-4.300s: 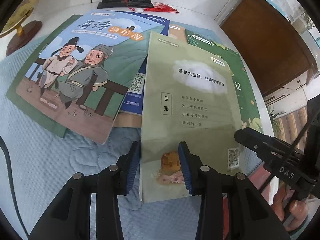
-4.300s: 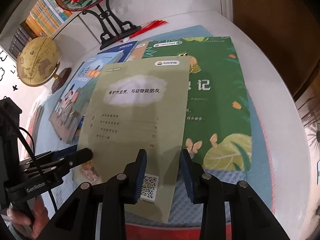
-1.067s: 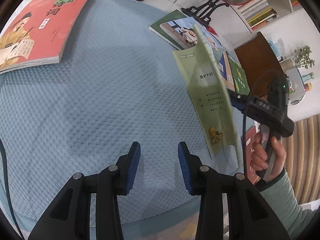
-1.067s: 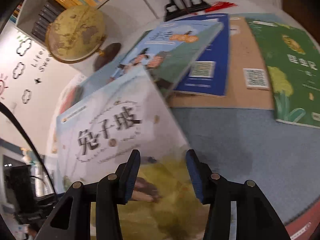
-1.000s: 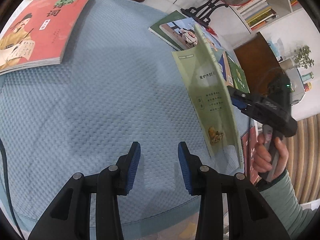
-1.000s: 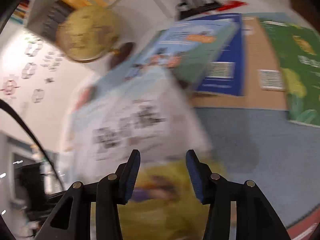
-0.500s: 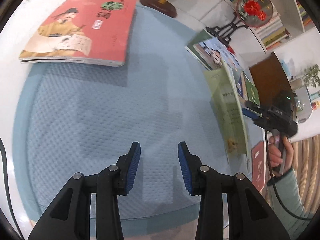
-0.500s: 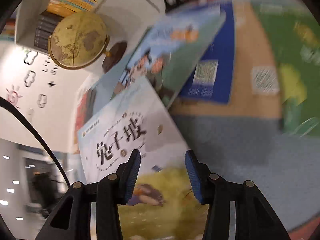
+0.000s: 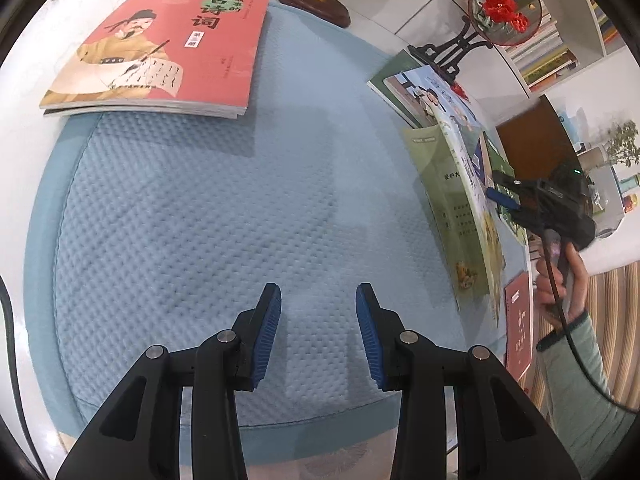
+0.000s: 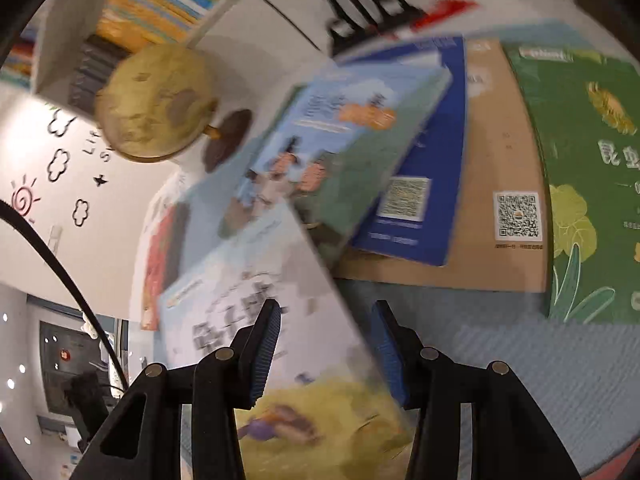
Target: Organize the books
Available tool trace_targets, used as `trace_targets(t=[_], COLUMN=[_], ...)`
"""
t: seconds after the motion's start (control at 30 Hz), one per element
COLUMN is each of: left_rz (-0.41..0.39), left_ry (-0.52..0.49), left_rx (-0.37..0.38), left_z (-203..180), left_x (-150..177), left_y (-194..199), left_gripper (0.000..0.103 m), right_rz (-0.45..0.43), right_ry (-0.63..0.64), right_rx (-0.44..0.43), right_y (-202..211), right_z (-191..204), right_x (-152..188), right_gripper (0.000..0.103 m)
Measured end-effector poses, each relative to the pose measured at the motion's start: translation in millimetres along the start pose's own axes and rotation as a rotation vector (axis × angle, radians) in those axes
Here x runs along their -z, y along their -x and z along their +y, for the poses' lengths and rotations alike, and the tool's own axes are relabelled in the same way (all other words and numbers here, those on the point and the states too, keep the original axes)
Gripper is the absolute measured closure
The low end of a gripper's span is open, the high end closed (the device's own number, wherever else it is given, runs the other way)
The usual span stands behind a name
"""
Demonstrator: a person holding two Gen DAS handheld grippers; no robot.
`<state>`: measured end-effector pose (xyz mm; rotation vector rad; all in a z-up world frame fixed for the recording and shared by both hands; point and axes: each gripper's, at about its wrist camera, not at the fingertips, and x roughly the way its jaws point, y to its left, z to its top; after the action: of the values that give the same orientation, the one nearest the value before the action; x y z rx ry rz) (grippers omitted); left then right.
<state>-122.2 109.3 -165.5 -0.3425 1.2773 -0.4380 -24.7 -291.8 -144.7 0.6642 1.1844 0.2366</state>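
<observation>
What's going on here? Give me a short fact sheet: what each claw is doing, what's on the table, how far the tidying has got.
left gripper: open, nothing between its pads, above the blue mat
right gripper: carries a thin booklet tilted above the mat
red book: flat at the mat's far left edge, apart from the others
loose pile: cartoon-cover book on a blue book, on a tan one; green book beside them
also there: globe
progress: pile not yet stacked neatly
</observation>
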Motion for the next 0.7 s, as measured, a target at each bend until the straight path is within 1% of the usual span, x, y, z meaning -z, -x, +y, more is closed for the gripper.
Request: trace_targets(t=[0.03, 0.1, 0.13, 0.23, 0.3, 0.37, 0.43, 0.47, 0.5, 0.57, 0.6, 0.63, 0.67, 0.7], left_rz=[0.005, 0.012, 0.015, 0.017, 0.011, -0.009, -0.024, -0.027, -0.027, -0.019, -0.012, -0.008, -0.007, -0.006], left_ry=[-0.002, -0.011, -0.015, -0.017, -0.015, -0.005, 0.015, 0.025, 0.031, 0.032, 0.029, 0.022, 0.012, 0.002], left_rx=[0.000, -0.001, -0.002, 0.005, 0.005, -0.011, -0.016, -0.021, -0.022, -0.022, -0.020, -0.021, -0.029, -0.044], left_z=[-1, -2, -3, -4, -2, 2, 10, 14, 18, 22, 22, 20, 17, 14], left_x=[1, 4, 5, 8, 9, 11, 11, 11, 11, 10, 10, 11, 12, 13], left_y=[-1, -2, -2, -1, 2, 9, 15, 17, 18, 17, 15, 12, 9, 4], left_gripper=[0.068, 0.068, 0.068, 0.068, 0.068, 0.068, 0.068, 0.068, 0.068, 0.068, 0.068, 0.068, 0.068, 0.068], right_rz=[0.057, 0.106, 0.099, 0.104, 0.101, 0.119, 0.150, 0.154, 0.153, 0.138, 0.126, 0.121, 0.124, 0.138], right_ry=[-0.018, -0.026, -0.018, -0.054, -0.028, 0.015, 0.056, 0.077, 0.103, 0.149, 0.180, 0.196, 0.200, 0.182], right_rx=[-0.039, -0.065, -0.075, -0.162, -0.173, -0.177, -0.236, -0.242, -0.225, -0.146, -0.067, -0.029, -0.009, -0.018], right_y=[-10, -23, -23, -18, -15, -20, -27, -30, -32, -32, -31, -32, -37, -39], right_z=[-6, -9, -7, 1, 19, 45, 75, 87, 98, 112, 117, 120, 121, 118], right_x=[0, 4, 7, 16, 24, 37, 52, 57, 63, 73, 81, 85, 89, 97], right_gripper=[0.056, 0.055, 0.055, 0.055, 0.055, 0.055, 0.055, 0.055, 0.055, 0.055, 0.055, 0.055, 0.055, 0.055])
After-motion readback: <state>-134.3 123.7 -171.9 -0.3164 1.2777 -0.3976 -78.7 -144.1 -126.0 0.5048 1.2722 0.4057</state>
